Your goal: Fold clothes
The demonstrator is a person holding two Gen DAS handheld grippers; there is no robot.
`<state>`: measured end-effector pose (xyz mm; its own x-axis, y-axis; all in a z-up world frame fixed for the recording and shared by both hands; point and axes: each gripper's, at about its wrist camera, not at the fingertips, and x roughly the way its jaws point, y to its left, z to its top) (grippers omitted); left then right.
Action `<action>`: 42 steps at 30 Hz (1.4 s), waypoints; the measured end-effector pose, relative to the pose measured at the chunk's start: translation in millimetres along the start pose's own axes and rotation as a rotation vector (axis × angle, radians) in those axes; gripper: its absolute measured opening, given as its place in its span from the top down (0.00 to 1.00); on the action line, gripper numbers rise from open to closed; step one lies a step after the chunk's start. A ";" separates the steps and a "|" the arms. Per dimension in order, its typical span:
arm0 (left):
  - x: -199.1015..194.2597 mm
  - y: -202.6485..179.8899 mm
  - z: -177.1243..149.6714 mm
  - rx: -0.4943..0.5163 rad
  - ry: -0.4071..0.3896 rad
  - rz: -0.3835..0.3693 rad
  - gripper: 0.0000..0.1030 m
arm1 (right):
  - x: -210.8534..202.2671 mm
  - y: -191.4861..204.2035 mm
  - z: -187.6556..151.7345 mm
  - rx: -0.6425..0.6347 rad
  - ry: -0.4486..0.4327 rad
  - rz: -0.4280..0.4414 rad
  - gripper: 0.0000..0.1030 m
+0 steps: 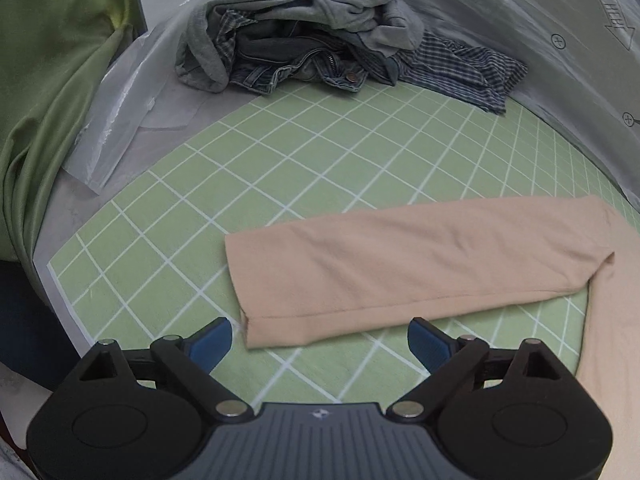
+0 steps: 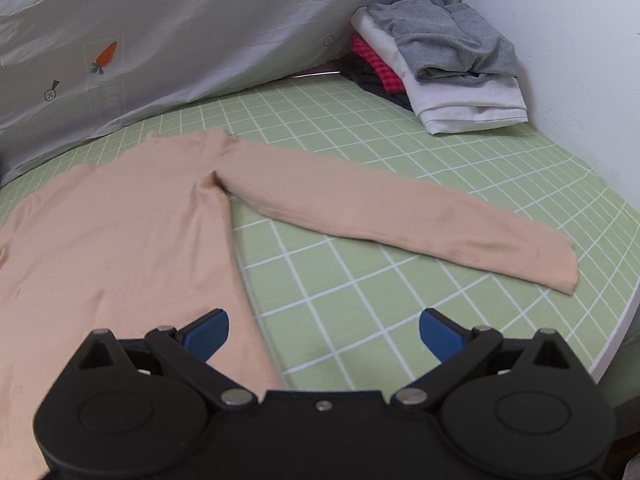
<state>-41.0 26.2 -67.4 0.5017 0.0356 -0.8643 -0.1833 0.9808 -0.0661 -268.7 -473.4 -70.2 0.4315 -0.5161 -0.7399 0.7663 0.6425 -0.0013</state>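
1. Two claws, left claw (image 1: 320, 334) and right claw (image 2: 324, 326), are both released and carry nothing. The beige top (image 2: 120, 232) lies spread flat on the green checked sheet (image 2: 360, 292), one sleeve (image 1: 400, 264) stretched out to each side.
2. Risk: closing on the sheet together with the thin fabric would drag both and wrinkle the body.
3. Risk: lifting one sleeve alone may pull the body askew.
4. Risk: a wide sweep could disturb the loose pile (image 1: 304, 40) or the folded stack (image 2: 444, 68).
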 end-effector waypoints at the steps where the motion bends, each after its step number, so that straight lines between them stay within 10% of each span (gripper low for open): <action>1: 4.9 3.6 3.4 0.006 0.006 -0.001 0.08 | -1.9 5.6 -3.8 0.006 0.002 -0.003 0.00; 16: 39.1 6.4 17.3 0.184 0.036 -0.034 0.14 | -26.2 45.0 -51.7 0.041 0.063 -0.056 0.00; 26: 24.9 -14.9 18.3 0.197 -0.004 -0.123 0.87 | -29.8 33.4 -50.5 0.028 0.072 -0.081 0.00; 42: -55.9 -183.1 -4.5 0.375 -0.149 -0.379 0.87 | -3.0 -32.3 -17.7 0.000 0.069 -0.036 0.00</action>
<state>-39.3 -156.3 -9.2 0.5937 -0.3327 -0.7327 0.3328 0.9305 -0.1529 -303.2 -482.5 -79.9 0.3701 -0.4988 -0.7838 0.7806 0.6244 -0.0288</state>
